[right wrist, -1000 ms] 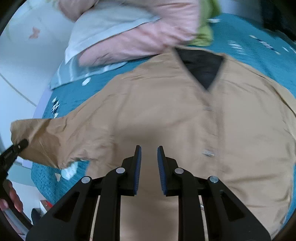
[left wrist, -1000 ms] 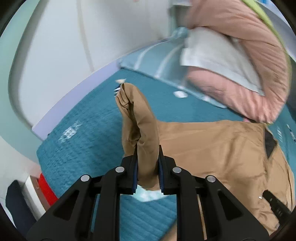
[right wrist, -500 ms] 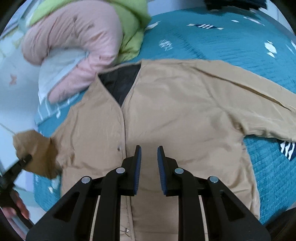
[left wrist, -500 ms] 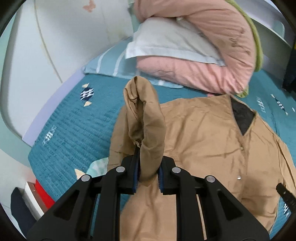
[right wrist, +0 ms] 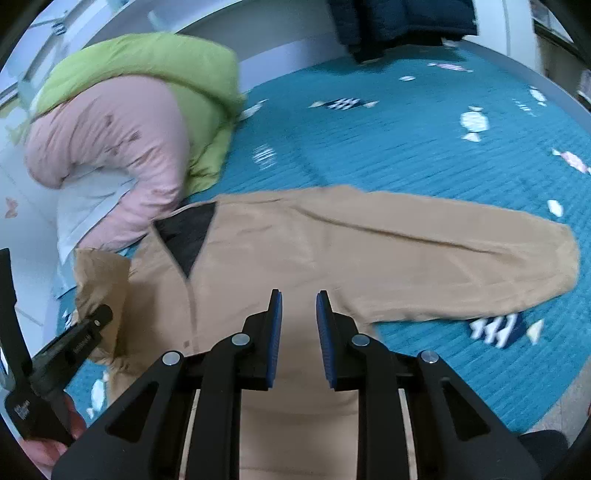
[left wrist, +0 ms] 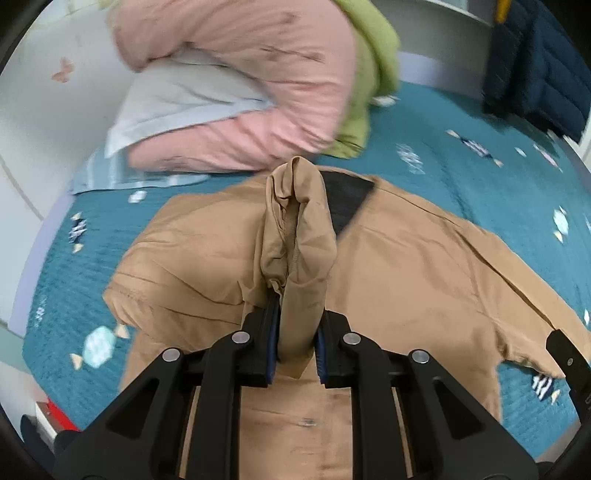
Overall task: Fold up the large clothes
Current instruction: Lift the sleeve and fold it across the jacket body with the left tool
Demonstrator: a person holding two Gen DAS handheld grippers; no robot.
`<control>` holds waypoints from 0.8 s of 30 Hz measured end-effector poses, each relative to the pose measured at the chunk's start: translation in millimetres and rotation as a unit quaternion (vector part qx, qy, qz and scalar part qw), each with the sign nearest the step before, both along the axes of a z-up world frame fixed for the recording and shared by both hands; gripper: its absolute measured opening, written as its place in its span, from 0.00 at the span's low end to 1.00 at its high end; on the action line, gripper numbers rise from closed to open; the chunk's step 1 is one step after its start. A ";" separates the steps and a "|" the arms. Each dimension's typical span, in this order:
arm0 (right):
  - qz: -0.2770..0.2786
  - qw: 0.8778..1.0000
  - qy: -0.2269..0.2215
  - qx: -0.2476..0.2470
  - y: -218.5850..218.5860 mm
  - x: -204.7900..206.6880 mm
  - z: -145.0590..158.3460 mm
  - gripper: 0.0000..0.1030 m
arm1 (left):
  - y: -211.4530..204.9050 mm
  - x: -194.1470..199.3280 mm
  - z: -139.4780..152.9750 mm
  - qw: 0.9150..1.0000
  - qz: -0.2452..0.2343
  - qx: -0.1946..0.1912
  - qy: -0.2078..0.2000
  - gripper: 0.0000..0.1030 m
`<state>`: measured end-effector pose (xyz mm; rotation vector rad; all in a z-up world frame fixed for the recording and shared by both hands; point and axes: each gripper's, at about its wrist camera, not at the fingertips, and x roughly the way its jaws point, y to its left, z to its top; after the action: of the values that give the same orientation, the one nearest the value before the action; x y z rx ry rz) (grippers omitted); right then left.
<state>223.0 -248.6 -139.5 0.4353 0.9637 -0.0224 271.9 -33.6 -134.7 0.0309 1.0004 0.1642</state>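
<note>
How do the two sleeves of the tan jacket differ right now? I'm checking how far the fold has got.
The left sleeve is bunched and lifted, pinched in the left claw over the jacket's front; the right sleeve lies flat and stretched straight out on the teal bedspread. The right claw hangs above the jacket, its fingers apart, nothing between them, so the right sleeve is untouched. Both sleeves are the same tan fabric.

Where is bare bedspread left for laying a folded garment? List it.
Free: the teal bedspread beyond the tan jacket's outstretched sleeve, up to the navy coat. A narrower strip lies beside the jacket's folded side. Crowded: the pink and green bedding at the collar.
</note>
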 end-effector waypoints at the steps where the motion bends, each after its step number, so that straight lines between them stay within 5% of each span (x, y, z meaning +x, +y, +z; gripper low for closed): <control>1: -0.006 1.000 0.003 0.004 -8.1 0.1 -3.3 0.19 | -13.9 4.2 -5.6 1.000 -0.012 -0.003 0.006 0.15; 9: -0.045 0.999 0.018 0.002 -51.0 2.3 -21.5 0.19 | -80.8 25.7 -50.0 0.998 -0.053 0.005 0.035 0.15; 18: -0.038 0.999 0.035 0.012 -48.9 11.3 -34.5 0.19 | -103.4 41.4 -87.4 0.997 -0.059 0.022 0.048 0.17; 19: -0.041 0.998 0.036 0.013 -49.9 11.5 -35.0 0.19 | -103.2 41.2 -86.3 0.997 -0.057 0.026 0.047 0.21; 21: -0.049 0.998 0.040 0.016 -53.0 11.9 -37.0 0.20 | -98.6 41.2 -83.0 0.997 -0.038 0.039 0.050 0.50; 24: -0.058 0.997 0.042 0.010 -53.9 11.9 -36.7 0.32 | -91.2 38.4 -74.3 0.998 -0.038 0.017 0.048 0.55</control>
<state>234.9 -302.6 -176.2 0.5109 1.0219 -0.1369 310.3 -124.8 -209.0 0.1092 1.0915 0.1112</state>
